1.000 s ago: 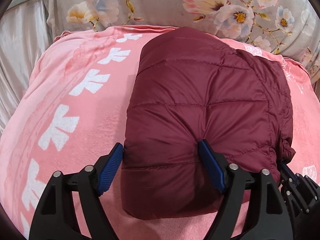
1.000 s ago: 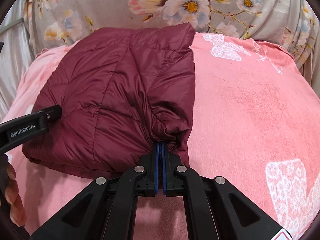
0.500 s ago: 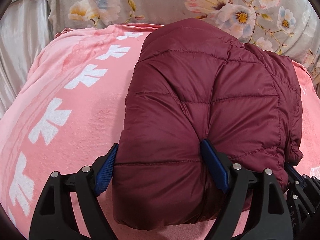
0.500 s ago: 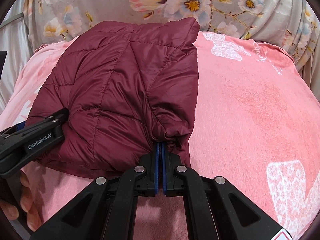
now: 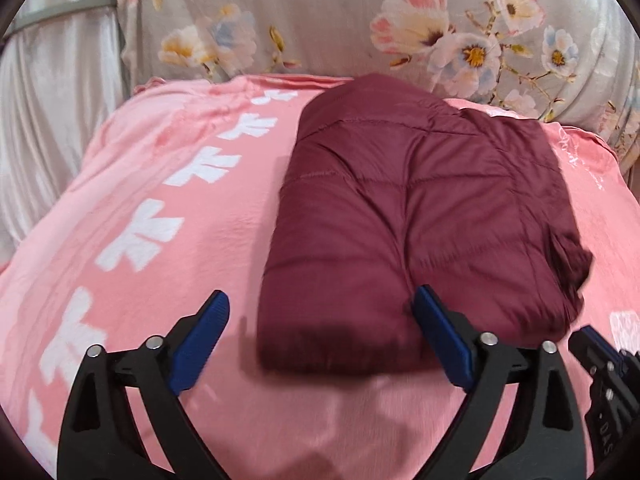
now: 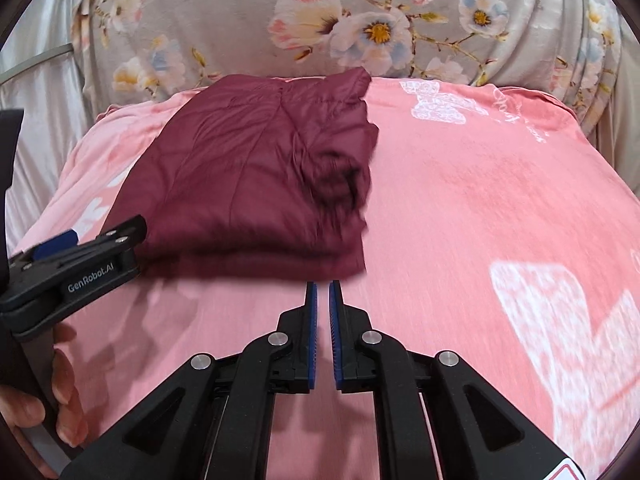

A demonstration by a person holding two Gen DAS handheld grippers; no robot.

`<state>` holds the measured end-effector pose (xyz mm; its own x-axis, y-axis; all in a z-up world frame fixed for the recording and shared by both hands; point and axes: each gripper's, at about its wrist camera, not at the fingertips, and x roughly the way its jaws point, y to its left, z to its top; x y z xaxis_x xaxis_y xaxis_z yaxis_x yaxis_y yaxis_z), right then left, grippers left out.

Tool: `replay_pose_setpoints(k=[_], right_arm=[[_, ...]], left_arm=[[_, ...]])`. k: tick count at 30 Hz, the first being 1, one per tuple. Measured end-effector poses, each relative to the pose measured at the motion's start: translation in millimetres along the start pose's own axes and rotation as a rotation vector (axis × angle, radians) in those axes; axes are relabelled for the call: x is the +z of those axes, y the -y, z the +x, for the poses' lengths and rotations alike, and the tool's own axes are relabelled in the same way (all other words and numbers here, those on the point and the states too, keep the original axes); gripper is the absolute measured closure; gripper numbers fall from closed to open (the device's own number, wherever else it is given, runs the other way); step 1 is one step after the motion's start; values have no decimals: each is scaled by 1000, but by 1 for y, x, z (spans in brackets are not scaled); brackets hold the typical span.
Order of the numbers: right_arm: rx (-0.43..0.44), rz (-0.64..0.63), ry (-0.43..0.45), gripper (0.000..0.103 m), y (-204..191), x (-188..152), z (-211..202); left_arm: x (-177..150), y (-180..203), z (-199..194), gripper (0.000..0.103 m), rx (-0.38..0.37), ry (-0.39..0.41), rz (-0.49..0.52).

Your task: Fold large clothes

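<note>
Left-wrist footage is filled at its lower edge by the left gripper (image 5: pixel 322 334), whose black arms carry blue pads (image 5: pixel 200 340) that are spread wide and opening further; the near left corner of a folded maroon jacket (image 5: pixel 420 220) lies in the gap, but neither pad is seen pressing on it — the right-hand pad sits just beside a dent in the near edge, the left-hand pad is clear of the fabric. At the lower right of that view part of the right gripper (image 5: pixel 600 356) is caught, black with a blue tip. From the right-wrist view the right gripper (image 6: pixel 323 292) is seen with its jaws only narrowly parted and opening, nothing between them, the tips just short of the jacket's near right corner. The left gripper (image 6: pixel 80 256) appears there at the left edge, marked "GenRobot.AI", with the fingers of a hand (image 6: pixel 60 412) wrapped around its handle below. The jacket (image 6: pixel 260 176) is laid as a compact quilted rectangle on a pink blanket (image 6: pixel 480 200) printed with white motifs; it rests left of centre in the right-wrist view and right of centre in the left-wrist view, its right side bunched into loose, blurred folds. Beyond the blanket's far edge a grey floral fabric (image 5: pixel 340 20) rises — the jacket's far edge reaches almost to it. Pale satin cloth (image 5: pixel 56 120) is seen at the far left.
</note>
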<state>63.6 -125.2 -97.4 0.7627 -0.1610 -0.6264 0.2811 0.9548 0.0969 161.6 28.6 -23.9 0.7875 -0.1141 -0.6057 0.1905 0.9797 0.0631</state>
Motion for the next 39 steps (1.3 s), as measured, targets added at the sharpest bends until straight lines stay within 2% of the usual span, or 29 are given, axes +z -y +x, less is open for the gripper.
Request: replay_pose_setpoints(k=[8,11,13,17,25,35,39], right_arm=[[-8,24,4,92,16,-28,-26],[-10,48,1,83,21,-33,-27],[-17,61,3,79,23,-34,-27],[-30,75,-8,77,25,-36,-24],[-59,56,23,62,19,-38,-29],[-88,-75,54,58,-9,-39,-35],[-88,-77,49,56,-11,-40,-35]], left_arm=[[-43,13,-31,9,28,-29,19],[-53,15,-29,9,51,-57,19],[-56,14,-31,9,61,-47,9],[-59,11,-32,8,85,-44,-10],[-61,11,-36,8,79,-25,-12],[-62,16,-45,8,45,19,7],[-62,17,-47,8,44,28,13]])
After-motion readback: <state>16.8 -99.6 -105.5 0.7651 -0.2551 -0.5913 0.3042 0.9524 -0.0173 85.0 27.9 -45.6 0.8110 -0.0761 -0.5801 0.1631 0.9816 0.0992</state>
